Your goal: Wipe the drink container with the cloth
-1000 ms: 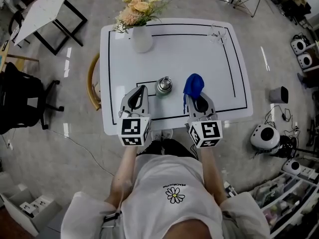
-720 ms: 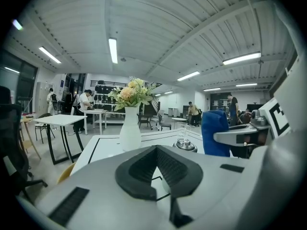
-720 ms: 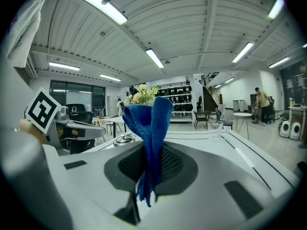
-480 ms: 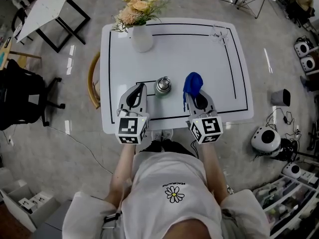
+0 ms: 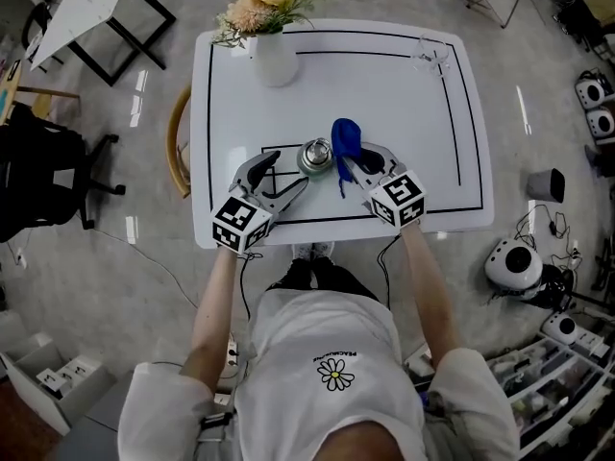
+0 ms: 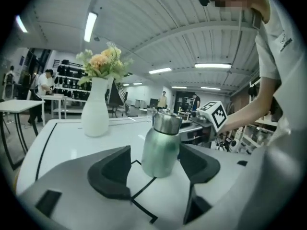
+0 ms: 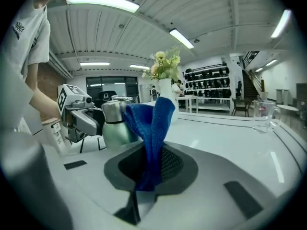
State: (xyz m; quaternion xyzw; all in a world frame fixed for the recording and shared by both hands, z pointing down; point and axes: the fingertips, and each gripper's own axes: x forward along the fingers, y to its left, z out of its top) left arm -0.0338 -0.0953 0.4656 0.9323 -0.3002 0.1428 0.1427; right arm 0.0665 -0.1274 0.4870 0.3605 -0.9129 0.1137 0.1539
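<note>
- Left gripper (image 5: pixel 286 174): jaws wide and opening. The drink container (image 6: pixel 160 150) stands upright between the pads. We see no firm clamp yet, and the right-hand pad is just beside its wall.
- Right gripper (image 7: pixel 148 169): jaws pinched on the blue cloth (image 7: pixel 153 128). The cloth sticks up from them, its free end just beside the container's lid side. We cannot tell if it touches.
- The container sits at the near middle of the white table (image 5: pixel 384 94), between both grippers. The flower vase (image 5: pixel 274 65) and a clear glass (image 5: pixel 430 59) stand well apart at the far edge.
- To do the step well, we judge:
  - centre the left pads on the green body, low down, then close gently so it cannot tip;
  - keep the cloth clamped, press its loose fold on the wall and rub up and down;
  - stay off the lid edge to avoid knocking it over.
- Versus a second ago:
  - the left jaws were together beside the container, and now they spread around it;
  - both grippers have angled inward;
  - the cloth, formerly off to the container's right, now sits right by it.
</note>
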